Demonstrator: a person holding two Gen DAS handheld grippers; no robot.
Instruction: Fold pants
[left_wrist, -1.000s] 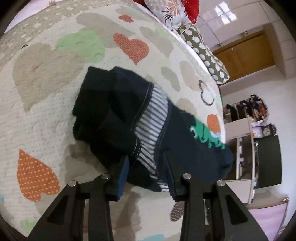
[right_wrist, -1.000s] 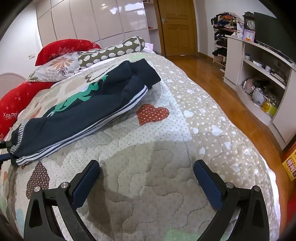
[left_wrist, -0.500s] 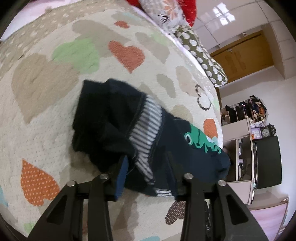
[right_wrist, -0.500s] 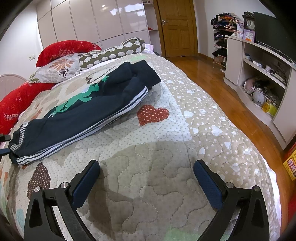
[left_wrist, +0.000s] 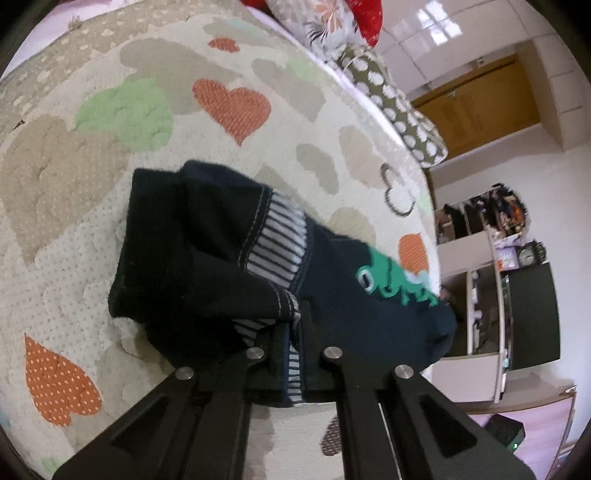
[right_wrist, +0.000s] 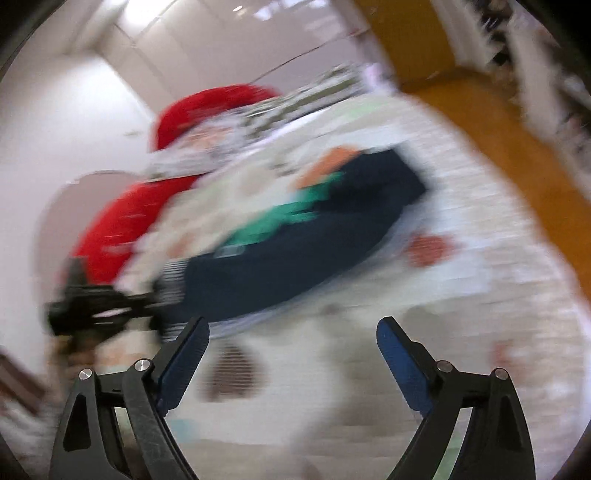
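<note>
Left gripper (left_wrist: 293, 332) clamps striped hem of dark navy pants w/ green print (left_wrist: 229, 258) on heart-patterned quilted bedspread (left_wrist: 74, 184).
Right gripper (right_wrist: 291, 354), fingers wide apart & empty, hangs nearer the camera than the pants; view blurred. Step, judging by grip: hem secured, fold not yet made. Next likely needs a second hold farther along. Pants' long axis runs from held hem away toward pillows.

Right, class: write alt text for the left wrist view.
The black left gripper is shut on the striped cuff of navy pants with a green dinosaur print, lying bunched on a heart-patterned quilt.
</note>
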